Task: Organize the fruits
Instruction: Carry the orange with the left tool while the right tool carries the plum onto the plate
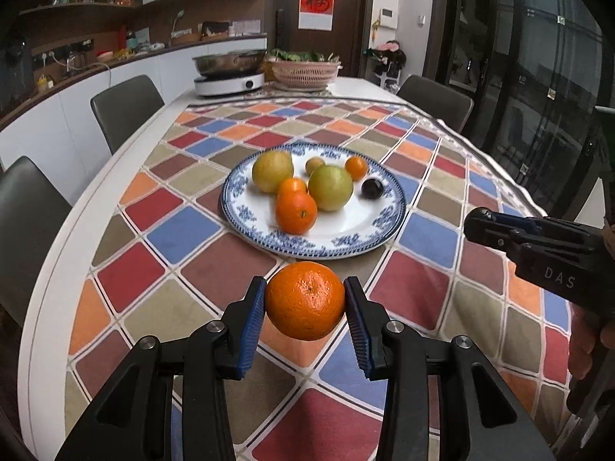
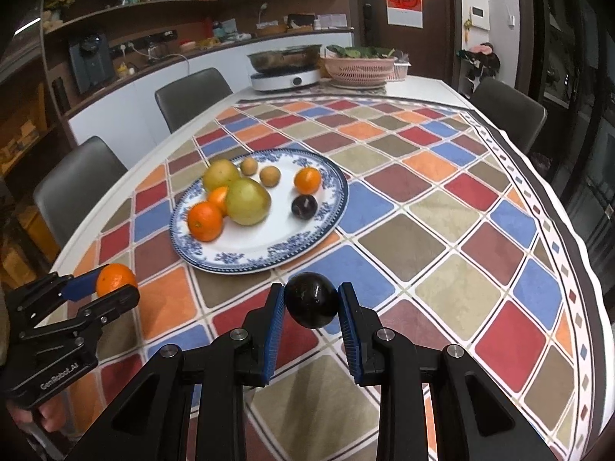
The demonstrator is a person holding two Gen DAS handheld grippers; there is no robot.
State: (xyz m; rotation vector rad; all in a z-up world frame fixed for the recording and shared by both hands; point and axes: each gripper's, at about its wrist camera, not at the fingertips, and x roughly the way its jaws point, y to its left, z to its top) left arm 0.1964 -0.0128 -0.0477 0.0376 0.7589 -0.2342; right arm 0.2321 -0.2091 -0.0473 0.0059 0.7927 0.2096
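Observation:
My left gripper point(image 1: 305, 301) is shut on an orange tangerine point(image 1: 305, 300), held above the chequered tablecloth just short of the plate. My right gripper point(image 2: 312, 305) is shut on a dark plum point(image 2: 312, 304), also lifted off the cloth. The blue-and-white plate point(image 1: 346, 244) point(image 2: 246, 263) holds two yellow-green fruits point(image 1: 330, 188) point(image 2: 247, 201), several tangerines point(image 1: 296, 211) point(image 2: 205, 221), small brownish fruits point(image 2: 270, 176) and another dark plum point(image 1: 372, 188) point(image 2: 304, 206). From the right wrist view, the left gripper point(image 2: 111, 286) shows at the far left with its tangerine point(image 2: 115, 278). The right gripper's body point(image 1: 538, 249) shows at the right of the left wrist view.
At the table's far end stand an induction cooker with a steel pan point(image 1: 230, 64) and a pink basket of greens point(image 1: 303, 71). Grey chairs point(image 1: 127, 109) line the left side, another point(image 1: 436, 101) the right. The cloth's edge point(image 2: 553, 246) drops off at right.

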